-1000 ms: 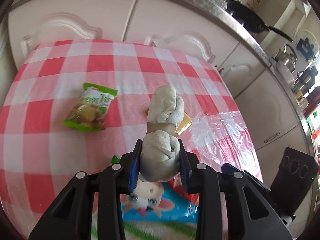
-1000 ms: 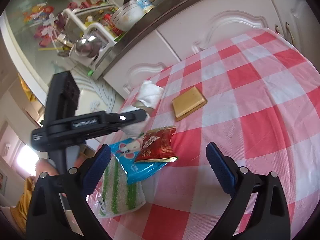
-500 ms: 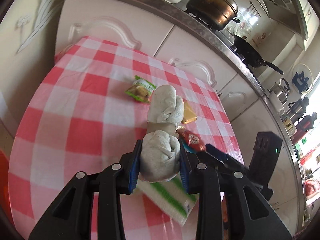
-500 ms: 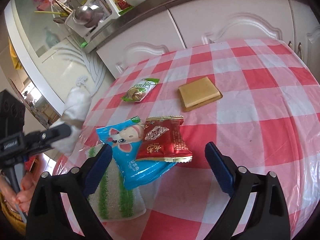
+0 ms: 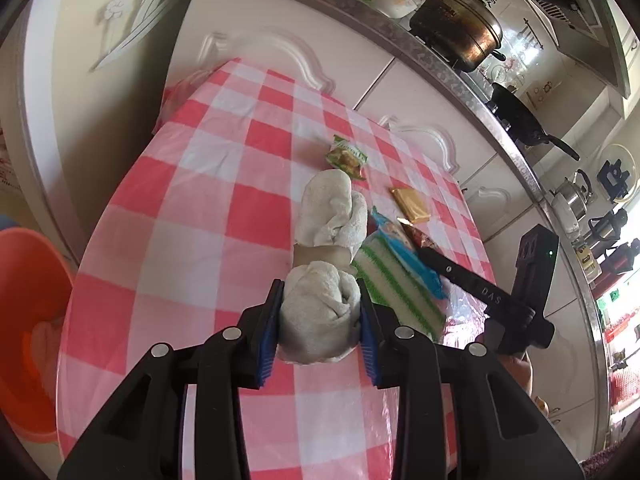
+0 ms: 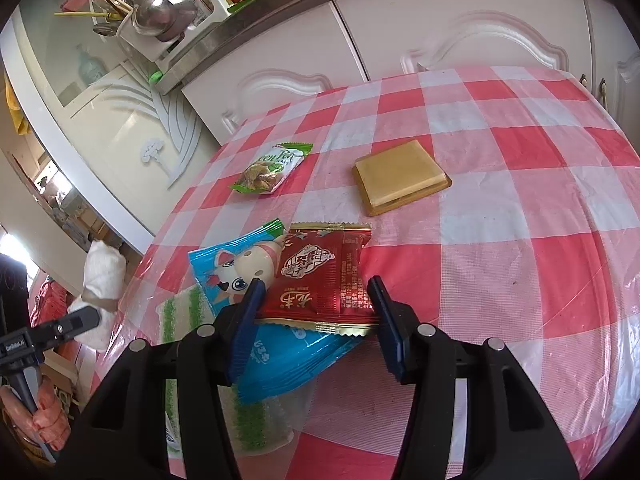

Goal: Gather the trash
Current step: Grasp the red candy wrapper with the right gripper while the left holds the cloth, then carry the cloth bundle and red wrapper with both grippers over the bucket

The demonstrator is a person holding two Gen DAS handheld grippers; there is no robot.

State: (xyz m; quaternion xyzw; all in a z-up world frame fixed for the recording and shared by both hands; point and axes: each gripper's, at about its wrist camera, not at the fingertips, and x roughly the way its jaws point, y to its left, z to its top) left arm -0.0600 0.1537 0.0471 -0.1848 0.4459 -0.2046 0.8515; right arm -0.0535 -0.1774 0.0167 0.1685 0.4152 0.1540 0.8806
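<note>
My left gripper point(image 5: 320, 316) is shut on a crumpled white paper wad point(image 5: 332, 212) with a brown band, held in the air off the table's near left edge. The right wrist view shows that wad point(image 6: 102, 272) at far left, beyond the table edge. My right gripper point(image 6: 314, 308) is low over the checked table point(image 6: 520, 240). Its jaws are closing, with a red snack packet point(image 6: 320, 276) lying flat between them, the pads at its side edges. The red packet rests on a blue cartoon packet point(image 6: 224, 268).
A green snack packet point(image 6: 272, 168) and a flat golden packet point(image 6: 400, 176) lie farther back. A green-striped white pack point(image 6: 180, 312) sits under the blue one. An orange basin point(image 5: 28, 300) stands on the floor left of the table. White cabinets stand behind.
My left gripper has carried the wad back and off to the table's left side, bringing the orange basin into view. My right gripper's jaws have narrowed around the red packet.
</note>
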